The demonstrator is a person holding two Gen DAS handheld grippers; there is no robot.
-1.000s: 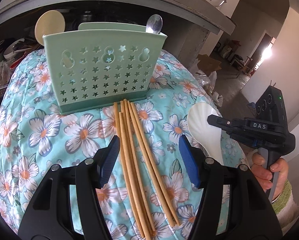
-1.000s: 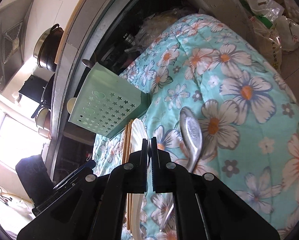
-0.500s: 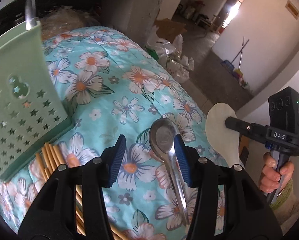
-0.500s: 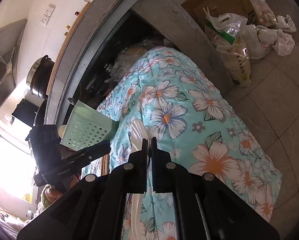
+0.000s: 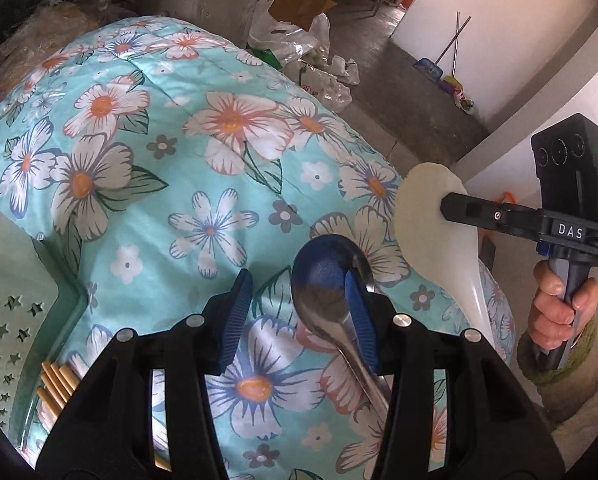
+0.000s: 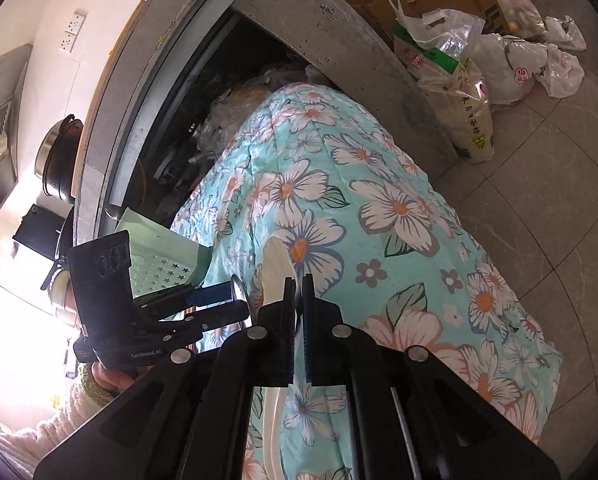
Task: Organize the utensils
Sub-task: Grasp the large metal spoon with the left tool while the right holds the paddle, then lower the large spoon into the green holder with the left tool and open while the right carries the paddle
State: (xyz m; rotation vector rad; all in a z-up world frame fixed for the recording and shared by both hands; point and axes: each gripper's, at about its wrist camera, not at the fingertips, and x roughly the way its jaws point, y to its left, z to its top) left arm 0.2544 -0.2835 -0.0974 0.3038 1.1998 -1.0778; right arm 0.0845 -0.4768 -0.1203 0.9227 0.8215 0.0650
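Closing around the metal spoon (image 5: 331, 304) on the floral quilt (image 5: 203, 184), the left gripper (image 5: 299, 320) has swung away from the chopsticks (image 5: 57, 380) beside the green star-cut holder (image 5: 3, 320); pads not yet gripping. Right gripper (image 6: 297, 320) stays clamped on the white rice paddle (image 5: 431, 216), lifted clear. Both utensils remain unfiled.

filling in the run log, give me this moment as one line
left hand-held gripper: closing, metal spoon between | right hand-held gripper: shut on white spoon
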